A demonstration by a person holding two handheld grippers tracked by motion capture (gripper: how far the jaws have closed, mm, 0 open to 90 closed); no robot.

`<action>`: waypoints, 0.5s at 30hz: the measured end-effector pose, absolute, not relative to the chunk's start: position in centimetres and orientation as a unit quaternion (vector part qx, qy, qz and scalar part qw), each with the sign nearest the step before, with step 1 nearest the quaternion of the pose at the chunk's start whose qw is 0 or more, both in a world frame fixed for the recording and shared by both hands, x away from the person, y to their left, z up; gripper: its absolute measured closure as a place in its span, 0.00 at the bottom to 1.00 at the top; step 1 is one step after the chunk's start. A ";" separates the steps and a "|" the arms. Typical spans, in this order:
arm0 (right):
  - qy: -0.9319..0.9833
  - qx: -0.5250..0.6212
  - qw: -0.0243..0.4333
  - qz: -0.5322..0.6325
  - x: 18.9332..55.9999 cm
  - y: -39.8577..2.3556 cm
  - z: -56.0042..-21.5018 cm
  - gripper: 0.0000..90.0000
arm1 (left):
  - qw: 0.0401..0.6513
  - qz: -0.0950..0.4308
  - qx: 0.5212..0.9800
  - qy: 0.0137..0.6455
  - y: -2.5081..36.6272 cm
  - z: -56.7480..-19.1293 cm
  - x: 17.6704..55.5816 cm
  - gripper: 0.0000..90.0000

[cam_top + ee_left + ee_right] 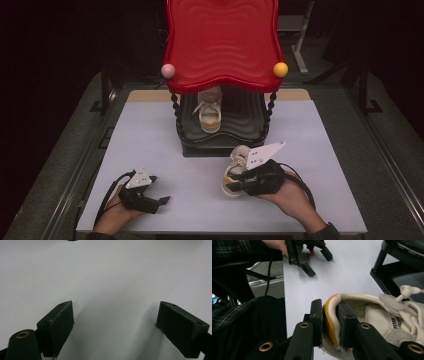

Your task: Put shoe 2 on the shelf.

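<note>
A cream sneaker (pixel 234 170) with a yellow heel hangs just above the pale table (pixel 150 135), in front of the rack. My right gripper (pixel 239 184) is shut on its heel (pixel 330 322): one jaw is outside the heel, the other inside the shoe. A matching sneaker (pixel 210 112) stands on the lower black shelf (pixel 250 112) of the rack, toe toward me. My left gripper (pixel 162 204) rests near the front left of the table, open, nothing between its fingers (pixel 58 325). It also appears far off in the right gripper view, as the left gripper (pixel 318 261).
A shoe rack with a red wavy top shelf (pixel 222 42), a pink ball (pixel 168 70) and a yellow ball (pixel 280 69) at its front corners, stands at the table's far middle. Dark floor surrounds the table.
</note>
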State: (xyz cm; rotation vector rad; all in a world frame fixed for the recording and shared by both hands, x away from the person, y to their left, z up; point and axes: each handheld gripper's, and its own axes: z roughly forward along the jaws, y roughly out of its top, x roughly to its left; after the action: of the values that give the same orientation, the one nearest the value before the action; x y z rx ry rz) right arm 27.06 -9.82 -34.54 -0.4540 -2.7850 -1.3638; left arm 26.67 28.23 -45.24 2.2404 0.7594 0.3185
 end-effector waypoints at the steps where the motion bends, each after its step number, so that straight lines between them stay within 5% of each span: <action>1: -0.889 -0.144 0.001 -0.435 27.0 -9.8 -34.4 0.84 | 0.368 0.124 0.873 0.296 28.2 -45.2 26.7 0.15; 15: -0.893 -0.111 -0.007 -0.436 27.3 -8.6 -31.4 0.85 | 0.368 0.124 0.873 0.296 28.2 -45.2 26.7 0.15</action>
State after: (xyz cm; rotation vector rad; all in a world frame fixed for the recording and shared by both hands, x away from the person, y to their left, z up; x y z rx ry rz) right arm 27.26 -8.63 -31.41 -0.3503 -2.8189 -1.3756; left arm 26.67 28.23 -45.24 2.2410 0.7589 0.3189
